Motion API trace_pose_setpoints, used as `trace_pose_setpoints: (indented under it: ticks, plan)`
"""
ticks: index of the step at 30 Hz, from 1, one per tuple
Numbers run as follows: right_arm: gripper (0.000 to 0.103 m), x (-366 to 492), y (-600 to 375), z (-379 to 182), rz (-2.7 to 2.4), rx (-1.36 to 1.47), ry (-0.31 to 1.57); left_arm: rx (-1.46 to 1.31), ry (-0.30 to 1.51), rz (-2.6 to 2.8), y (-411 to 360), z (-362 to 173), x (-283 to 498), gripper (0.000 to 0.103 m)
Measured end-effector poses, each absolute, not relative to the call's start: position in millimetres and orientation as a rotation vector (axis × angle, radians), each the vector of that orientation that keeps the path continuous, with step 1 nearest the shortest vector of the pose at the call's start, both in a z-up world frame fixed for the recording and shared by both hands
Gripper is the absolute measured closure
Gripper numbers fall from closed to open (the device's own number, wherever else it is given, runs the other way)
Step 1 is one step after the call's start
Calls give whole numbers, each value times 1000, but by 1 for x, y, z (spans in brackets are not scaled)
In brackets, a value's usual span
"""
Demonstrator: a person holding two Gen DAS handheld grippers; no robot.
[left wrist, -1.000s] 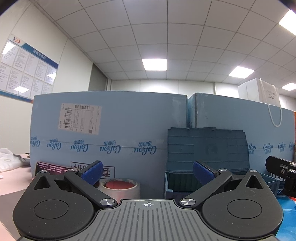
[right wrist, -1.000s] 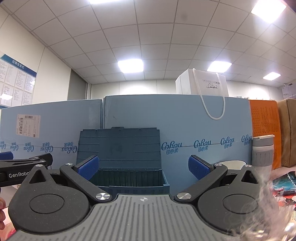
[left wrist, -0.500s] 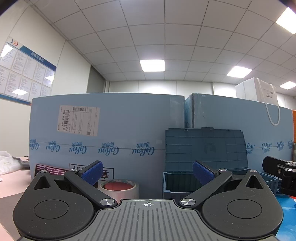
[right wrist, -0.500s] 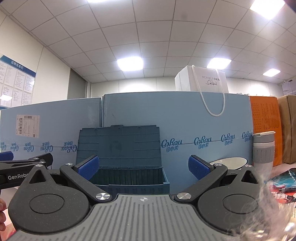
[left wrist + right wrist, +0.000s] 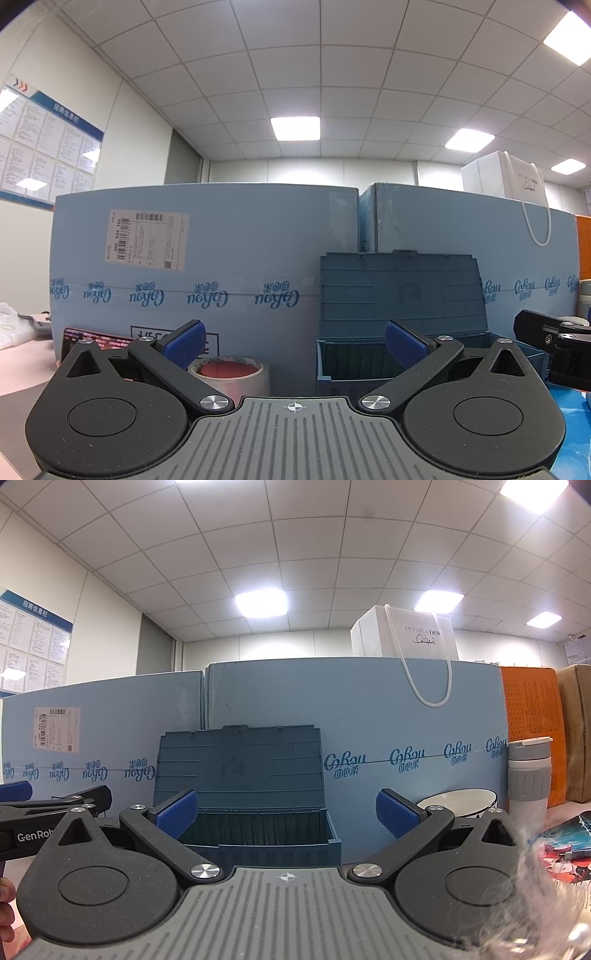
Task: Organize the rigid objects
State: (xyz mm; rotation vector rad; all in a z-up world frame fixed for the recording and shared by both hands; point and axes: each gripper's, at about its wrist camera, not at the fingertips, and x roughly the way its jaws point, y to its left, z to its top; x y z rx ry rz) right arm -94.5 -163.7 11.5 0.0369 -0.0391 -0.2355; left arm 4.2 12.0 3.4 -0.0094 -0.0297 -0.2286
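A dark blue plastic crate (image 5: pixel 258 834) with its lid up stands against the blue cartons; it also shows in the left wrist view (image 5: pixel 369 362). My left gripper (image 5: pixel 293 341) is open and empty, with a roll of tape (image 5: pixel 231 374) just beyond its left finger. My right gripper (image 5: pixel 286 814) is open and empty, facing the crate. A white bowl (image 5: pixel 460 802) and a grey-white travel mug (image 5: pixel 528 775) stand to the right of the crate.
Tall light blue cartons (image 5: pixel 207 266) wall off the back. A white paper bag (image 5: pixel 404 642) sits on top. Orange and brown boxes (image 5: pixel 532 731) stand far right. Colourful printed packets (image 5: pixel 569 849) lie at right. A dark flat box (image 5: pixel 92 338) leans at left.
Both grippers have tilted slightly, so the crate and cartons sit a little lower in view and the bowl shows more. Both stay open.
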Motion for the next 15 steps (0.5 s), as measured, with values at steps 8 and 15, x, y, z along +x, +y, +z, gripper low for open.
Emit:
trace_pose_setpoints:
  ticks: [8, 15]
  plan:
    - [0, -94, -164, 11, -234, 38, -34, -10, -31, -230, 12, 3, 4, 0]
    - [0, -94, -164, 11, -233, 41, -30, -7, -30, -231, 12, 3, 5, 0]
